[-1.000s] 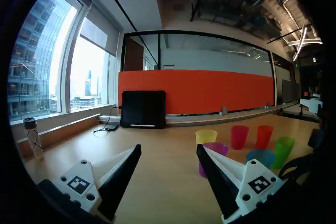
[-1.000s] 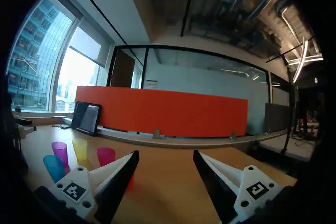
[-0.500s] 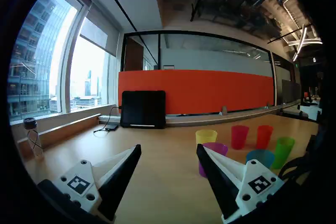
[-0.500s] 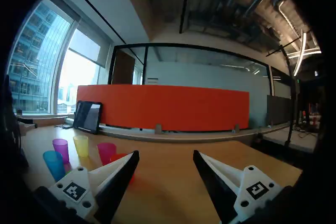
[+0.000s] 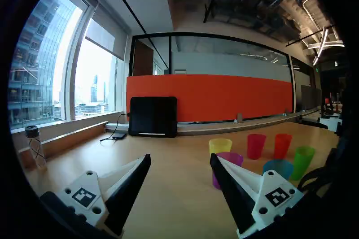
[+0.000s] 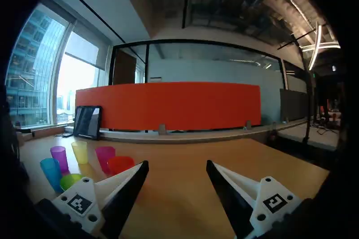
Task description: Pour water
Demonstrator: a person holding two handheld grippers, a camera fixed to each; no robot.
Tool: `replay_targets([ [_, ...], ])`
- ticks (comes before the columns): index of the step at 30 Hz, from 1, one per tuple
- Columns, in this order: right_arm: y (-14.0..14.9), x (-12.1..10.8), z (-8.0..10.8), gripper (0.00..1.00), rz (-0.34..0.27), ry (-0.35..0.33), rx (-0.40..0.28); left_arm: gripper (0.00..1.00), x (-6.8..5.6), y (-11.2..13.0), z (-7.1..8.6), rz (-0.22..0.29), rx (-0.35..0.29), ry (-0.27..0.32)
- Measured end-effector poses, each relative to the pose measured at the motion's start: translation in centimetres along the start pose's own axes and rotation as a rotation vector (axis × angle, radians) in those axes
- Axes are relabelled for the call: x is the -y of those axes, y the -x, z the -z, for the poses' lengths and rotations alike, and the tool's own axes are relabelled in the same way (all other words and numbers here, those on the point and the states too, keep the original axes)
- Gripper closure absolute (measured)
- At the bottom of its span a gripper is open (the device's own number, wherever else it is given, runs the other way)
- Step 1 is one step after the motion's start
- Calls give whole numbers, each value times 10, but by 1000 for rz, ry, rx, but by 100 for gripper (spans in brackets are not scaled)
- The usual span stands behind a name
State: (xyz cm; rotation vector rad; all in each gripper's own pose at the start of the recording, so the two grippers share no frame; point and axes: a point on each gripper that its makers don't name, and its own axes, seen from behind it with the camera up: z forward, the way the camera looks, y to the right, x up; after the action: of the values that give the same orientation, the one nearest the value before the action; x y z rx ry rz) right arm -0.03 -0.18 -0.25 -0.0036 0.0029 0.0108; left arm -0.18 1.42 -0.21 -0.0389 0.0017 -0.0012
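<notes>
Both tongs are empty & wide. The left gripper [image 5: 179, 158] has its fingers spread far apart over the bare wood table [image 5: 179, 203] w/ nothing between them. The right gripper [image 6: 177, 163] is the same: big gap, holding nothing. The task's things are six small coloured plastic cups bunched on the table. In the left gripper view they sit at approx 3–4 o'clock from centre: yellow cup [image 5: 220, 145], purple cup [image 5: 232, 158] partly behind that gripper's finger, pink cup [image 5: 256, 145], orange cup [image 5: 282, 145], green cup [image 5: 304, 160], blue cup [image 5: 279, 167]. In the right gripper view the same bunch is at approx 8 o'clock, w/ blue [image 6: 50, 172] outermost & orange [image 6: 120, 164] just beside the finger. Can't tell which cup holds water, if any; they're too small to read a level. Judging by looks, the cups are thin, light & smooth, stiff enough to lift but prob. flex under a hard squeeze. Empty ones tip at a nudge, & they stand close together, so neighbours get knocked easily. Best hold is prob. mid-wall or a bit above, fingers on opposite sides, moderate pressure, not at the rim, which would deform. The taper, wider at top, should help the cup wedge rather than slip. A filled cup is heavier & sloshes, so tilt it slowly. A dark tablet [image 5: 152, 116] leans at approx 10 o'clock, well apart from the cups.
</notes>
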Motion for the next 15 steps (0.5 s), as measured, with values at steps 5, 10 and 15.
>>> replay_targets([
  [5,3,-2,0,1,9,2,4,2,0,0,0,0,0,0],
  [10,3,-3,1,1,10,4,2,2,0,0,0,0,0,0],
  [15,3,-3,1,0,11,5,1,2,0,0,0,0,0,0],
])
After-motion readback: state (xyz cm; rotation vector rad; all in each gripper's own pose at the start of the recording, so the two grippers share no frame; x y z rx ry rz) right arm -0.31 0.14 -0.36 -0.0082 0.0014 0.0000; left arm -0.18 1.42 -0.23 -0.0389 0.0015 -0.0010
